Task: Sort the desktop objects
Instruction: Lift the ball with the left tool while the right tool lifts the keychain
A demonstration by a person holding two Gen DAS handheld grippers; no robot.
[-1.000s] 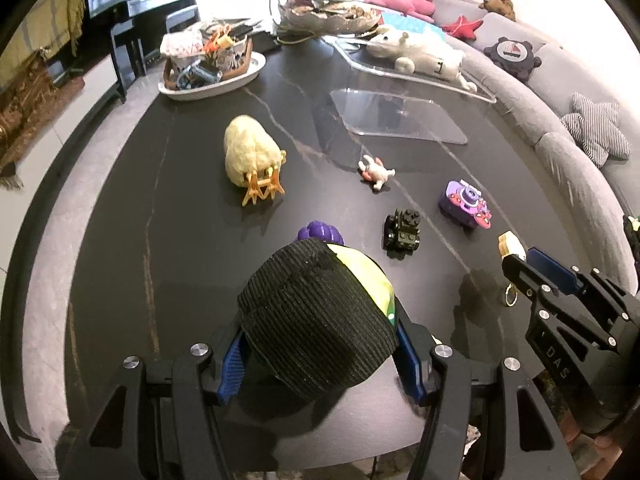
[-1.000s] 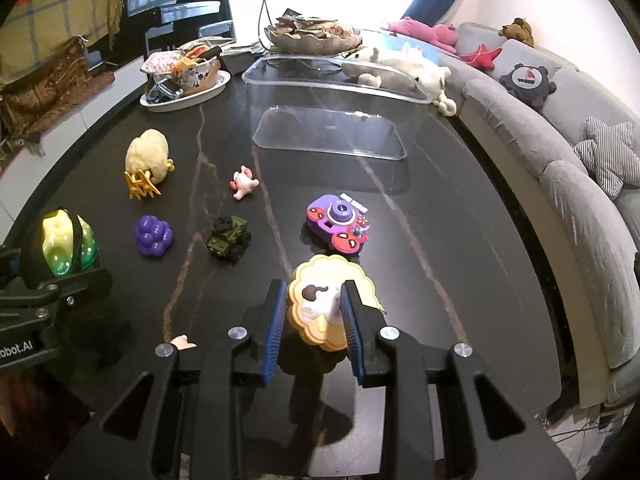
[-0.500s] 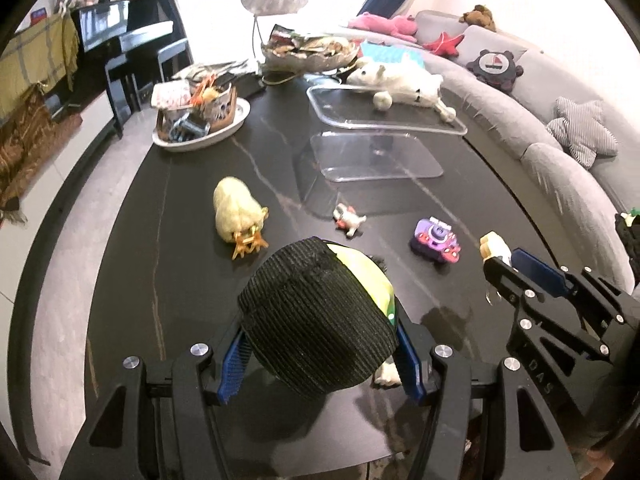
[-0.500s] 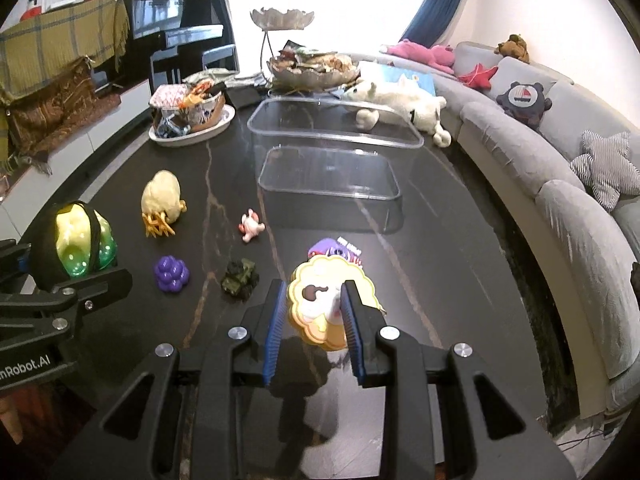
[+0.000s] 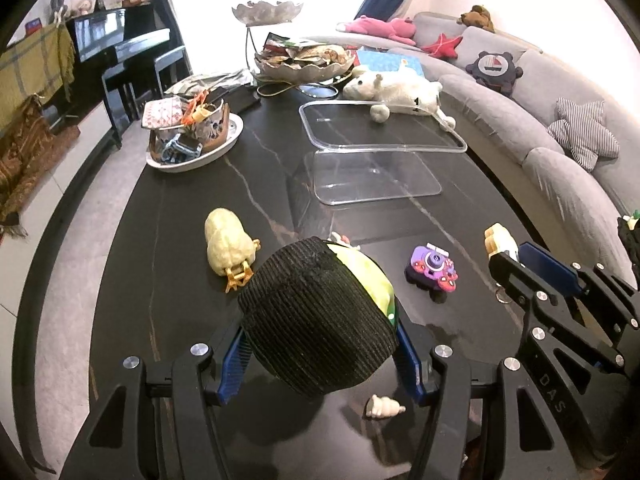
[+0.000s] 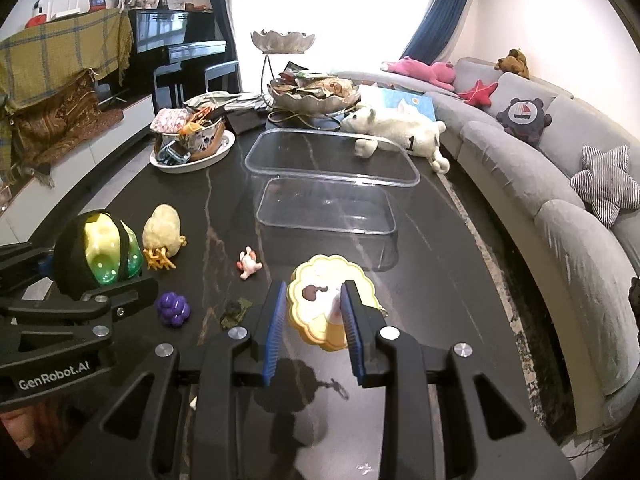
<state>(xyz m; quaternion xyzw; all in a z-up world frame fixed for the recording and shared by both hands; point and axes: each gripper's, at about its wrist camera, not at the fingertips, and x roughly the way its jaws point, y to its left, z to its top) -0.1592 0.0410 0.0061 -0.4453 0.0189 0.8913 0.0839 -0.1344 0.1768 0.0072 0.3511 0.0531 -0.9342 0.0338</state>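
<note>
My left gripper point(image 5: 320, 344) is shut on a yellow-green toy wrapped in a black ribbed band point(image 5: 316, 316), held above the dark table point(image 5: 180, 264); it also shows in the right wrist view point(image 6: 98, 256). My right gripper point(image 6: 314, 312) is shut on a yellow flower-shaped toy point(image 6: 330, 296), held above the table. An empty clear plastic box point(image 6: 328, 188) stands ahead at mid table. A yellow chick point(image 5: 226, 246), a purple toy camera point(image 5: 430, 270), a purple grape toy point(image 6: 173, 309), a dark toy vehicle point(image 6: 235, 312) and a small white-red figure point(image 6: 249, 265) lie on the table.
A white dish of clutter point(image 6: 192, 140) stands at the back left, a silver tiered bowl point(image 6: 312, 92) and a white plush point(image 6: 396, 126) behind the box. A small white shell piece point(image 5: 382, 407) lies near the front edge. A grey sofa point(image 6: 560, 200) curves along the right.
Both grippers have risen and pulled back with their toys; the table objects look smaller and farther. The grape toy and vehicle are now hidden behind the held toy in the left wrist view.
</note>
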